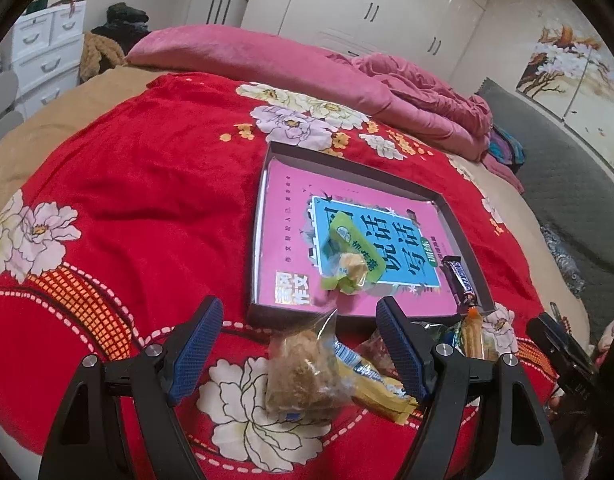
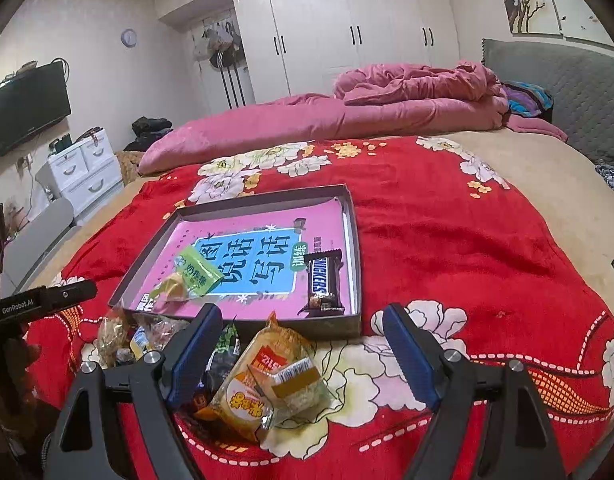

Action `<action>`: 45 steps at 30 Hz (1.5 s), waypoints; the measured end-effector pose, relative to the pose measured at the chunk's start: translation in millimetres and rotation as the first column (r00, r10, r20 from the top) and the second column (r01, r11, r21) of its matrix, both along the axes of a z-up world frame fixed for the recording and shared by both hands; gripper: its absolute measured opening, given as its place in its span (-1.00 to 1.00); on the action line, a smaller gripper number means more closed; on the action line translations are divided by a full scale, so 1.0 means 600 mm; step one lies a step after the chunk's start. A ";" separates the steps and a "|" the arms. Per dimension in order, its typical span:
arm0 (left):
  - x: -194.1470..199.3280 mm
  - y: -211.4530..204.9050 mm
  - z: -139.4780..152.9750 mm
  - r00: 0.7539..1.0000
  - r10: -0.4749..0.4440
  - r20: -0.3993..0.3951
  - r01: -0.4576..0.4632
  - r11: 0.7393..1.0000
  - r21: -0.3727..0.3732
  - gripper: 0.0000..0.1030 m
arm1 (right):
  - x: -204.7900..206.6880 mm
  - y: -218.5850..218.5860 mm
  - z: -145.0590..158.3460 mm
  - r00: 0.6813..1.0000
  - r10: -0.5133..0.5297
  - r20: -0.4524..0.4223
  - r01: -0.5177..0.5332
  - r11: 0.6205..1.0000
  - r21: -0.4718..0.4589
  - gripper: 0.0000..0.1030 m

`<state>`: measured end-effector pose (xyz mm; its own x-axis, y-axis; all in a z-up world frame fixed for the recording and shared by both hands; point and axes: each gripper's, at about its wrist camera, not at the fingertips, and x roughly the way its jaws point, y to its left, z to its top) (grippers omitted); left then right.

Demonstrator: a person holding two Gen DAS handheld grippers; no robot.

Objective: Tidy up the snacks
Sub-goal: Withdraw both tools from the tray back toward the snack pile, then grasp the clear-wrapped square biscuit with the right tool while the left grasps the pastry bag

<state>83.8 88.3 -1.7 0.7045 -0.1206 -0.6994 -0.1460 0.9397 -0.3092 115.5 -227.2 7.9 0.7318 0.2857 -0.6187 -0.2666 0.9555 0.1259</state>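
While both the left gripper (image 1: 299, 348) and right gripper (image 2: 303, 350) gape wide and empty, the orange snack pack (image 2: 247, 392) looks light and probably crinkly; pinch its puffy middle

Bed (image 2: 527, 184) with tan sheet, covered mid-area by red floral blanket (image 2: 447, 240). Rolled pink quilt (image 2: 407, 96) lies along far side, pink pillow-like roll (image 1: 235, 56) beside it. Directly on the blanket: shallow open box (image 2: 357, 280), dark rim, pink book cover lining its floor; inside sit a green wrapped snack (image 2: 197, 274) and a chocolate bar (image 2: 325, 284), bar near the right wall. Just in front of the box, loose snack pile on the blanket: clear bag with brown cake (image 1: 299, 376), yellow wrapper (image 1: 383, 394), orange-yellow packet (image 2: 251, 392), small clear packet with label (image 2: 299, 384), dark green packet (image 2: 225, 350).
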 end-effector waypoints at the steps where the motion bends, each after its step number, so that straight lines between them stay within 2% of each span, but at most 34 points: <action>1: -0.002 0.000 0.000 1.000 -0.001 -0.002 0.001 1.000 0.003 0.55 | -0.001 0.002 0.000 1.000 0.001 -0.001 -0.001 1.000 -0.001 0.60; 15: -0.026 0.005 -0.003 1.000 -0.008 -0.024 0.009 0.999 0.036 0.55 | -0.019 0.003 -0.018 0.999 0.000 -0.054 -0.002 0.999 -0.045 0.60; 18: -0.029 0.010 -0.008 0.999 -0.011 -0.040 0.011 1.000 0.017 0.55 | -0.020 0.000 -0.020 0.998 -0.005 -0.066 0.003 0.999 -0.038 0.60; 23: -0.033 0.020 -0.018 0.998 -0.025 -0.062 0.021 0.997 -0.068 0.55 | -0.024 -0.001 -0.023 0.997 -0.007 -0.081 0.004 0.999 -0.040 0.60; 25: -0.034 0.022 -0.022 0.997 -0.024 -0.071 0.018 0.997 -0.081 0.55 | -0.025 0.000 -0.025 0.996 -0.008 -0.086 0.004 0.999 -0.045 0.60; 34: -0.030 0.018 -0.036 0.994 -0.039 -0.102 0.032 0.997 -0.071 0.55 | -0.022 -0.005 -0.042 0.991 -0.018 -0.131 0.010 0.998 -0.059 0.60; 45: -0.014 0.027 -0.053 0.990 -0.049 -0.129 0.037 0.995 -0.088 0.55 | 0.007 0.000 -0.089 0.973 -0.050 -0.226 0.025 0.994 -0.110 0.60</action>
<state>75.5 104.4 -33.3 0.6005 -0.2121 -0.7710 -0.1506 0.9169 -0.3696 119.9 -227.1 -45.3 0.5766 0.1848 -0.7958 -0.2062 0.9755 0.0771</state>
